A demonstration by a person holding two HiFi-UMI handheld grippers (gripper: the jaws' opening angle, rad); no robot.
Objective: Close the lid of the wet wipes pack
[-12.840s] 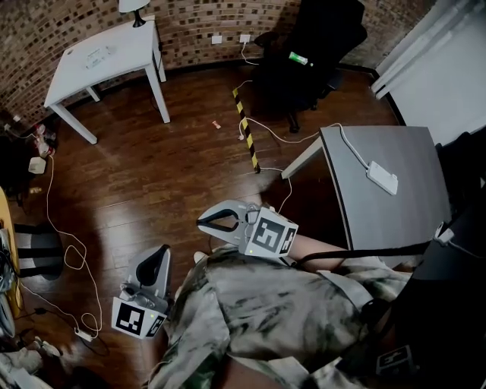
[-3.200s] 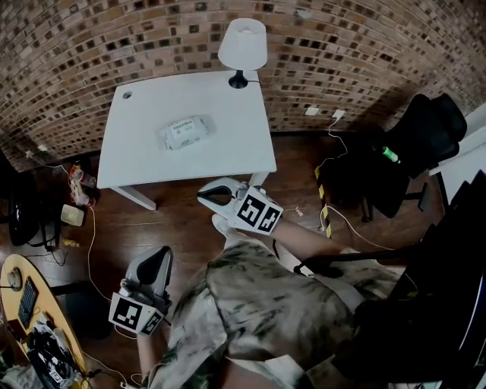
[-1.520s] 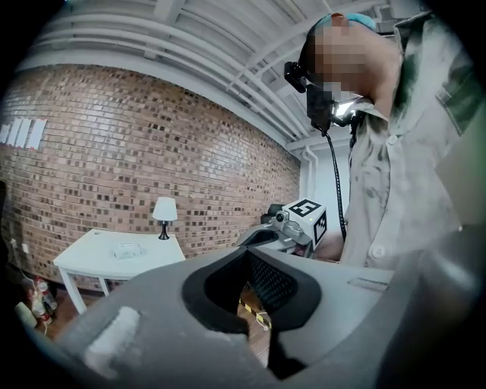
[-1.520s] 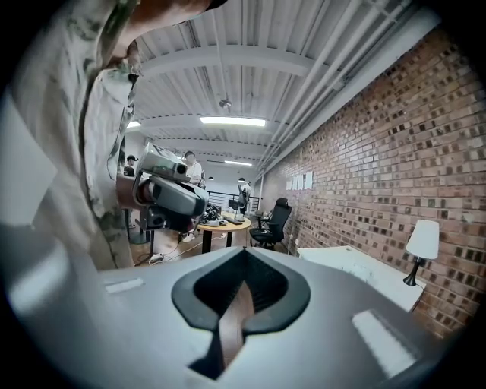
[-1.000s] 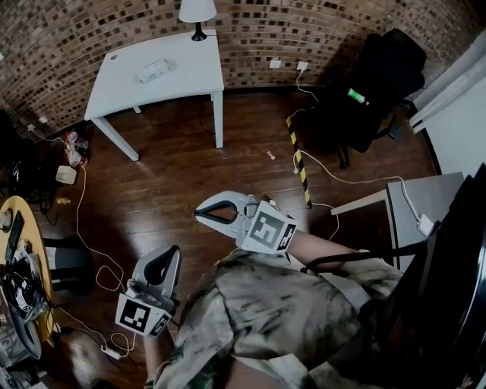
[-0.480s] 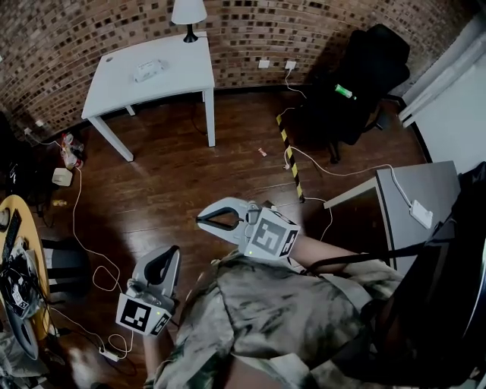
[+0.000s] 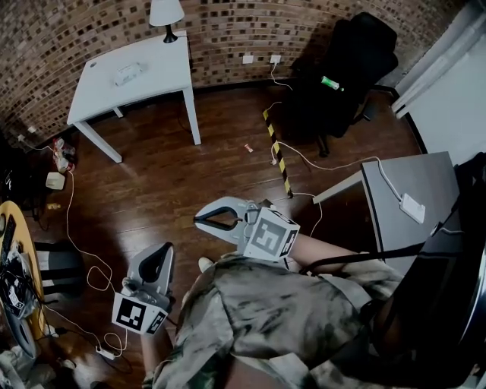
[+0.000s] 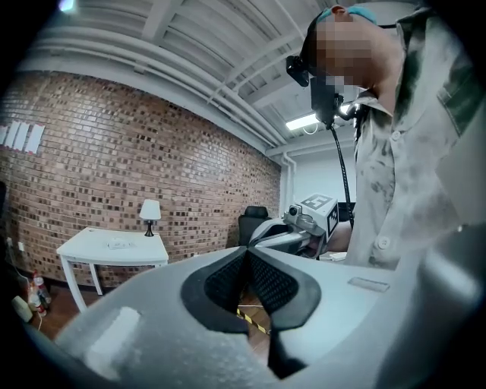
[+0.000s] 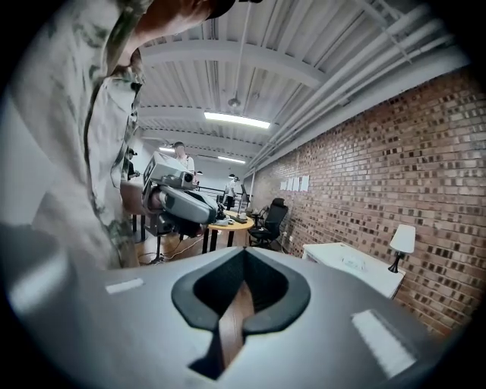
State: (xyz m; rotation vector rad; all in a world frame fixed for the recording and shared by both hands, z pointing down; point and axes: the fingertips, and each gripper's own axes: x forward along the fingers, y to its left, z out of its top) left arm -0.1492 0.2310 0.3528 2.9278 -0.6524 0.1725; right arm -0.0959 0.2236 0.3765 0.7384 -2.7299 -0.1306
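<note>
Well apart: closed tongs, wipes pack across the room

Dark wooden floor point(image 7: 190, 175) fills most of what I see below me. At the far brick wall stands the white worktop point(image 7: 99, 91), with a black office chair point(image 7: 345, 68) further right along the wall. A white lamp point(image 7: 165, 14) stands at the worktop's back corner. My left tongs point(image 7: 164, 248) hang low at my side, my right tongs point(image 7: 199, 220) in front of my chest. Both have their jaws closed tip to tip with nothing between them. The wet wipes pack point(image 7: 127, 73) lies on the worktop, near the lamp and well away from both tongs, too small to tell how its lid sits.
</note>
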